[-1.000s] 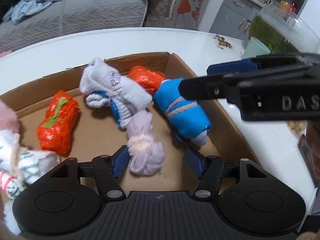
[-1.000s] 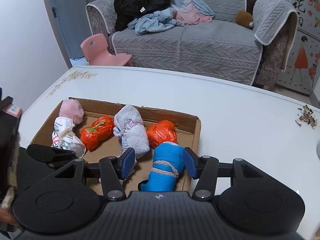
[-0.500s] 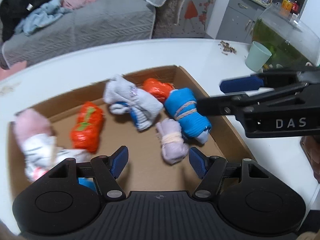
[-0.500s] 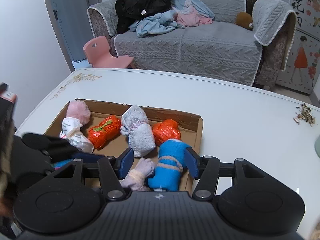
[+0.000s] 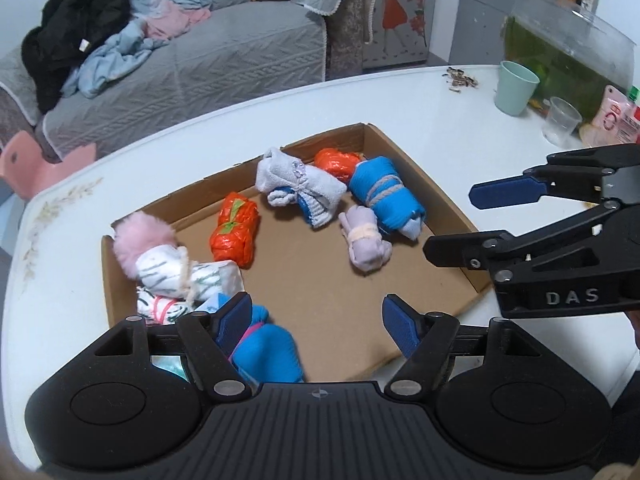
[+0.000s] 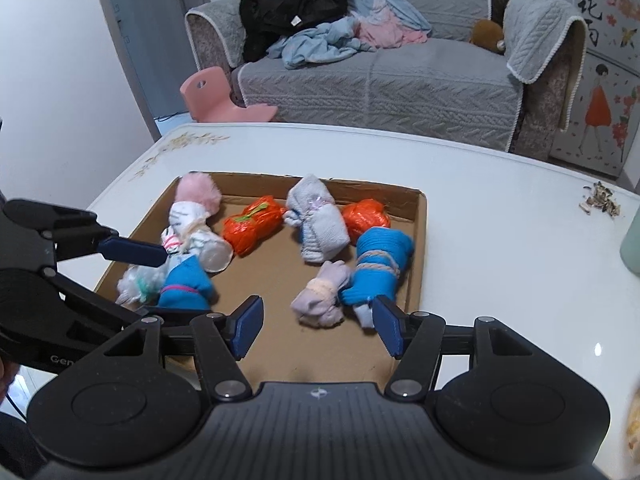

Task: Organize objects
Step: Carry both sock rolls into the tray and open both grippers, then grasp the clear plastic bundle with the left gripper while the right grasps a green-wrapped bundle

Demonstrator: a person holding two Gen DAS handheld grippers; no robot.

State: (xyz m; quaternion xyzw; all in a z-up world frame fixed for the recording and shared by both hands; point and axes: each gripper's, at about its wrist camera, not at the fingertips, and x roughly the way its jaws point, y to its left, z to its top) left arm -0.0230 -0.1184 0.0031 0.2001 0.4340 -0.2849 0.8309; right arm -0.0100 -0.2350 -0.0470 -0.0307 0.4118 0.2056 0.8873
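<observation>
A shallow cardboard tray on the white table holds several rolled sock bundles: a lilac one, a large blue one tied with cord, a grey-white one, two orange ones, a pink-white one and a small blue one. My left gripper is open and empty above the tray's near edge. My right gripper is open and empty, just short of the lilac bundle.
A mint cup, a clear cup and a fish tank stand at the table's far right. Seed husks lie on the table. A grey sofa with clothes and a pink chair are behind.
Both grippers have pulled back and up from the tray. The lilac bundle, between my left fingers a second ago, now lies free in the tray beside the large blue bundle.
</observation>
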